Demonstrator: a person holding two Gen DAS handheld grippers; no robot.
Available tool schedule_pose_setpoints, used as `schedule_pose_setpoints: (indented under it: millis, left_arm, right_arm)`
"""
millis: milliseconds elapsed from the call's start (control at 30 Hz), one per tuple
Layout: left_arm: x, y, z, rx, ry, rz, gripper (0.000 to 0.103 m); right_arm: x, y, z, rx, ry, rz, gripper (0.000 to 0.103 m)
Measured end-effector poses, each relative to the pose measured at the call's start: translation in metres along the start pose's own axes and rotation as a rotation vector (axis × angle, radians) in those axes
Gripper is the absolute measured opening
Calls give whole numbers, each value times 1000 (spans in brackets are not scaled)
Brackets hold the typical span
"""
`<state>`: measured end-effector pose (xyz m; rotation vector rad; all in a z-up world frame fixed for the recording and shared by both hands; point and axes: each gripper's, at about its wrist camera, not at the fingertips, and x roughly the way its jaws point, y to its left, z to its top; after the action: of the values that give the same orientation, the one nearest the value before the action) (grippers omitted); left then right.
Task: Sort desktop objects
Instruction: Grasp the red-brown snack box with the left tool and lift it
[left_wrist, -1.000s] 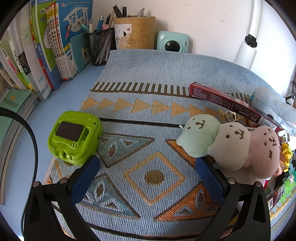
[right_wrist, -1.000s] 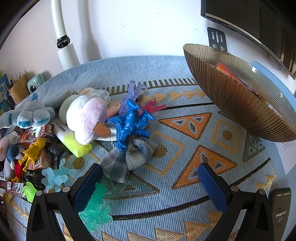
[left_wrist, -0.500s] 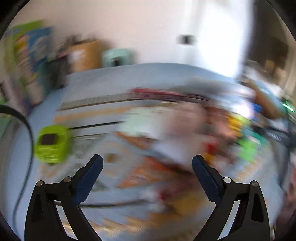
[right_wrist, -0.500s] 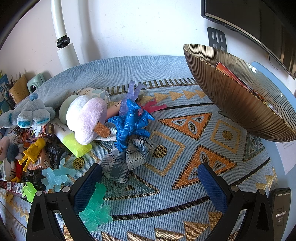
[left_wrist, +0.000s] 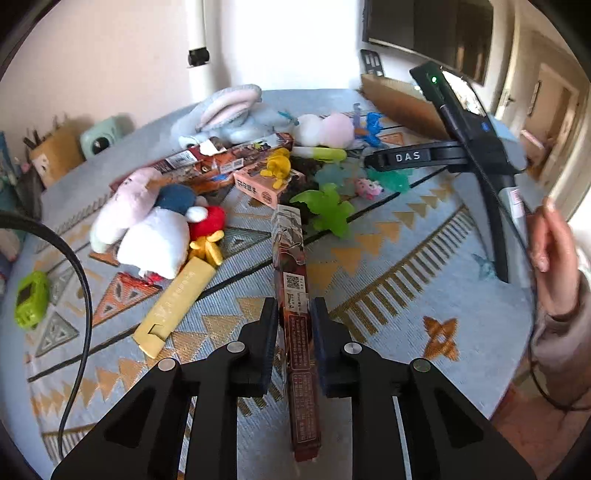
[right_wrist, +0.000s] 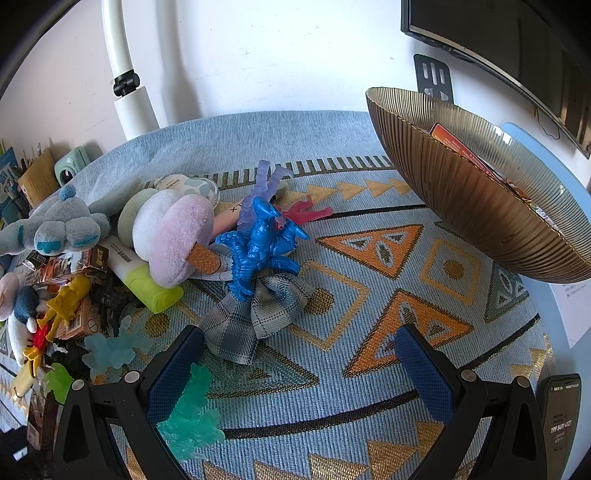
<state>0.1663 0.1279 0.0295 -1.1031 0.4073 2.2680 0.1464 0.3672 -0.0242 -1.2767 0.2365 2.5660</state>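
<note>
Left hand-held gripper (left_wrist: 293, 325) closed down just now on a long dark-red printed box (left_wrist: 295, 295), both blue pads pressed against its narrow sides near the end closest to the camera; box lying lengthwise on the patterned cloth of the desk (left_wrist: 388, 280), far end reaching toward a green translucent figure (left_wrist: 325, 208). Beside it to the left, a flat gold-coloured box (left_wrist: 173, 302), then a heap of plush toys (left_wrist: 155, 221) (white, pink, navy and red). Right hand-held gripper (right_wrist: 299, 365) spread wide with nothing between its pads, poised over the cloth just in front of a plaid fabric bow (right_wrist: 255, 314) and a blue plastic figure (right_wrist: 258, 247); teal translucent figure (right_wrist: 192, 417) right beside its left pad. Ribbed golden bowl (right_wrist: 480, 206) at the right of that view, holding some flat red packs
</note>
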Motion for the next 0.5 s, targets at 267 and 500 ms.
schedule_pose_setpoints:
  millis: [267, 500]
  left_arm:
    - [27, -8, 10, -36, 8, 9, 24]
    - [16, 19, -9, -277, -120, -146, 16]
  right_arm:
    - [0, 0, 0, -1, 0, -1, 103]
    - [0, 0, 0, 0, 0, 0, 103]
